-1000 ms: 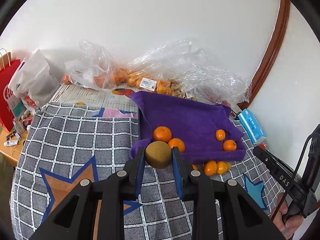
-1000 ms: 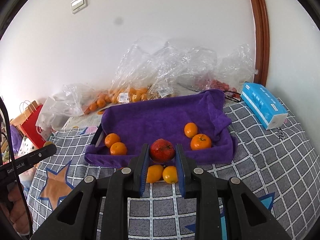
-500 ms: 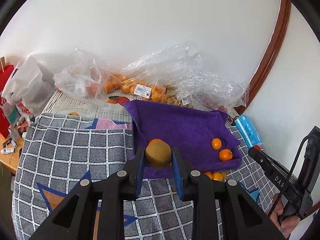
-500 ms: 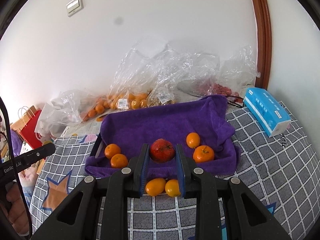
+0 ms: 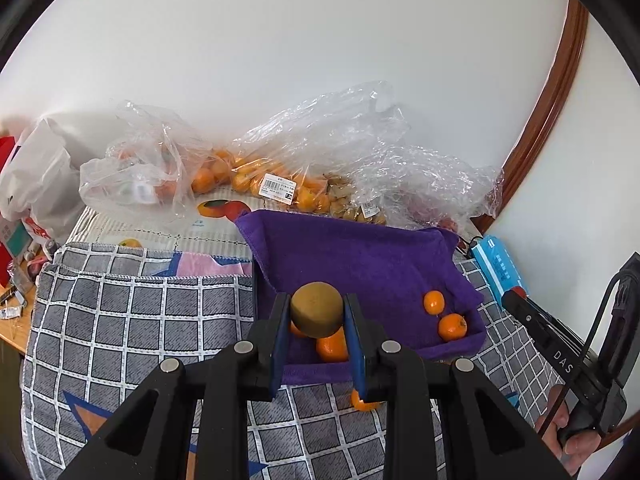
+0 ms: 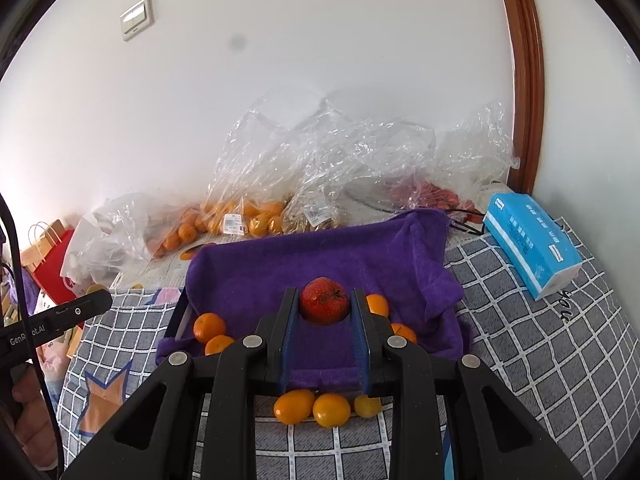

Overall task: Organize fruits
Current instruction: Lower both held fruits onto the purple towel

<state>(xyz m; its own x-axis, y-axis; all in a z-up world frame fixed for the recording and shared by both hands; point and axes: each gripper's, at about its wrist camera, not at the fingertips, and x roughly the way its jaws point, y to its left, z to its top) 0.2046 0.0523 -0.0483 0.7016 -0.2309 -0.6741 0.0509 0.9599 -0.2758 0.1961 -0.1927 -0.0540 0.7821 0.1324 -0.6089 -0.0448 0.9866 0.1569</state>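
White wall, checked cloth (image 5: 120,320). Partly sorted: four oranges on purple towel (image 5: 360,256); left hand-held gripper (image 5: 316,316) grasping brown fruit (image 5: 316,308), right hand-held gripper (image 6: 325,312) grasping red fruit (image 6: 324,300); three oranges (image 6: 328,408) outside.

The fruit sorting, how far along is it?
Partly done: four oranges lie in the purple-lined tray. In hand: the left gripper holds a brown fruit, the right gripper a red fruit. Left: three yellow fruits on the checked cloth.
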